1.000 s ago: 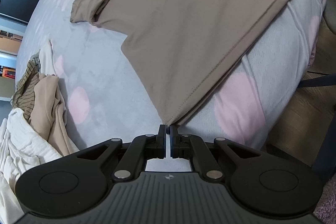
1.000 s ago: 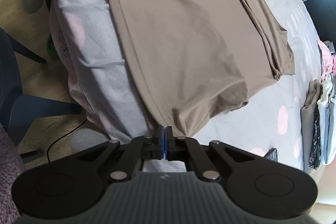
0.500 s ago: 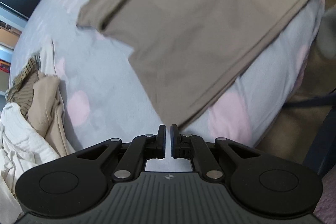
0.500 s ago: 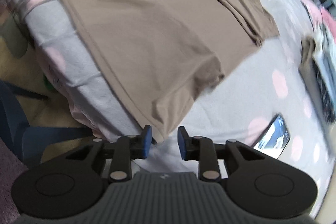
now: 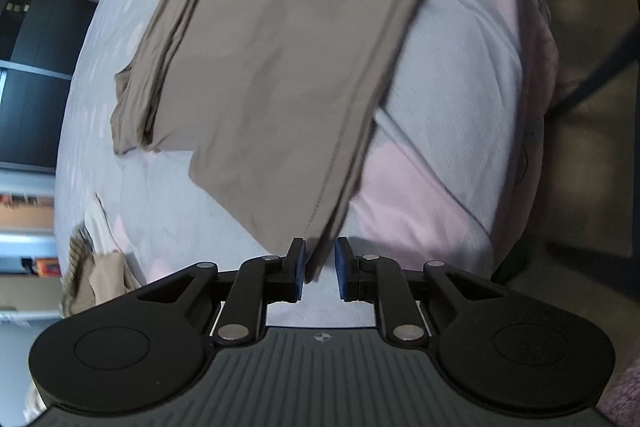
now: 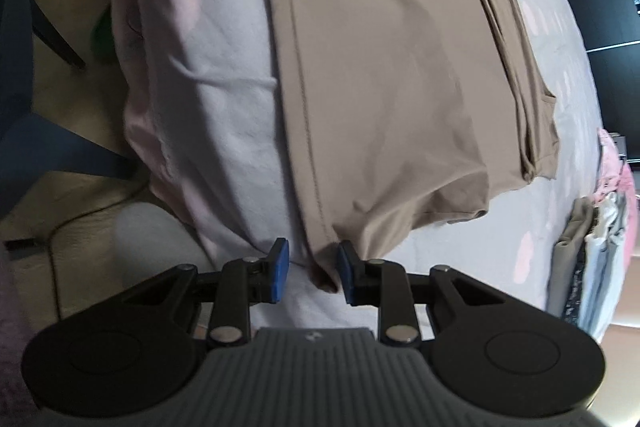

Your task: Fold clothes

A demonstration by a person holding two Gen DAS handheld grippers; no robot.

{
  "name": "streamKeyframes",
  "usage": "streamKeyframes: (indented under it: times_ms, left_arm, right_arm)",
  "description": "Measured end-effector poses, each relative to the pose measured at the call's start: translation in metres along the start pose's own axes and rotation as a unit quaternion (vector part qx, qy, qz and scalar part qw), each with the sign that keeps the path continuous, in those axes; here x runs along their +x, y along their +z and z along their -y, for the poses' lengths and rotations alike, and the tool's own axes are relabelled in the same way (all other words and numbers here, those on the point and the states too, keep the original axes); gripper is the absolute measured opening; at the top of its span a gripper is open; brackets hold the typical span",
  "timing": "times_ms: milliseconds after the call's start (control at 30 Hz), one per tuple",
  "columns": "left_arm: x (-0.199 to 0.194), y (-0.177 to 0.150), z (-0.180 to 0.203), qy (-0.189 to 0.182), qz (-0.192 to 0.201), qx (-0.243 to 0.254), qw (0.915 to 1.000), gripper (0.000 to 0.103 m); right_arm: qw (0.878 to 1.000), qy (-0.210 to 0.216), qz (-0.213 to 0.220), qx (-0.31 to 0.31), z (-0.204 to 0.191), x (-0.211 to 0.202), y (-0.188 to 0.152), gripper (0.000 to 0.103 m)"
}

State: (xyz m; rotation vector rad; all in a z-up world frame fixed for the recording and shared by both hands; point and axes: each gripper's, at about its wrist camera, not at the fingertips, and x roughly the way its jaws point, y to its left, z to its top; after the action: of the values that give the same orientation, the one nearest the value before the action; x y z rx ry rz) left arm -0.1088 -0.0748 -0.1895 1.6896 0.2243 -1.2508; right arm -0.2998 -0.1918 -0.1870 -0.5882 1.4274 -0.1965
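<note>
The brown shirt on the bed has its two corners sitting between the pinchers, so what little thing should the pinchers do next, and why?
Probably close both on the hem. The brown shirt lies spread flat on the bed. One hem corner sits between the left gripper, whose jaws are opening, and the other between the open right gripper, neither pinching it. Gripping both corners would let them lift the hem for the next fold.
</note>
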Motion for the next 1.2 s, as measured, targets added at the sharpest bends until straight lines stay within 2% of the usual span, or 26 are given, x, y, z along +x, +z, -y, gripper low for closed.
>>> streamKeyframes:
  times_ms: [100, 233, 367, 467, 567, 700, 800, 833, 867, 933, 1067, 1200]
  left_arm:
    - [0.006, -0.001, 0.012, 0.033, 0.006, 0.043, 0.9985, 0.015]
    - [0.012, -0.003, 0.021, 0.065, 0.013, 0.088, 0.9939, 0.022]
    - [0.009, -0.006, 0.027, 0.072, 0.029, 0.120, 0.9898, 0.023]
    - [0.013, -0.005, 0.027, 0.072, 0.029, 0.122, 0.9895, 0.023]
    - [0.018, -0.004, 0.028, 0.077, 0.026, 0.127, 0.9886, 0.023]
    - [0.027, -0.003, 0.040, 0.110, 0.026, 0.166, 0.9796, 0.023]
    - [0.034, -0.003, 0.046, 0.125, 0.040, 0.181, 0.9747, 0.023]
    - [0.035, -0.003, 0.046, 0.124, 0.040, 0.185, 0.9741, 0.018]
    - [0.035, -0.002, 0.045, 0.117, 0.038, 0.181, 0.9757, 0.013]
    - [0.034, 0.001, 0.040, 0.106, 0.035, 0.164, 0.9801, 0.013]
    - [0.029, 0.007, 0.024, 0.084, 0.030, 0.114, 0.9894, 0.003]
    - [0.021, 0.014, 0.007, 0.073, 0.021, 0.072, 0.9945, 0.002]
  right_arm:
    - [1.000, -0.005, -0.004, -0.009, -0.002, 0.006, 0.000, 0.029]
    - [0.999, -0.015, -0.002, -0.031, -0.007, 0.011, 0.002, 0.031]
    - [0.999, -0.023, 0.002, -0.039, -0.010, 0.008, 0.000, 0.031]
    - [0.999, -0.027, 0.012, -0.038, -0.020, -0.005, -0.002, 0.033]
    - [0.997, -0.033, 0.011, -0.071, -0.032, -0.003, -0.004, 0.035]
    - [0.994, -0.048, 0.012, -0.097, -0.037, 0.003, -0.002, 0.035]
    - [0.992, -0.058, 0.012, -0.111, -0.043, 0.005, -0.002, 0.036]
    - [0.991, -0.064, 0.013, -0.121, -0.047, 0.005, -0.003, 0.035]
    - [0.989, -0.069, 0.013, -0.130, -0.051, 0.004, -0.003, 0.033]
    - [0.988, -0.071, 0.013, -0.134, -0.053, 0.005, -0.005, 0.029]
    - [0.991, -0.072, 0.013, -0.113, -0.052, -0.001, -0.005, 0.012]
    - [0.992, -0.075, 0.016, -0.095, -0.049, -0.005, -0.006, 0.005]
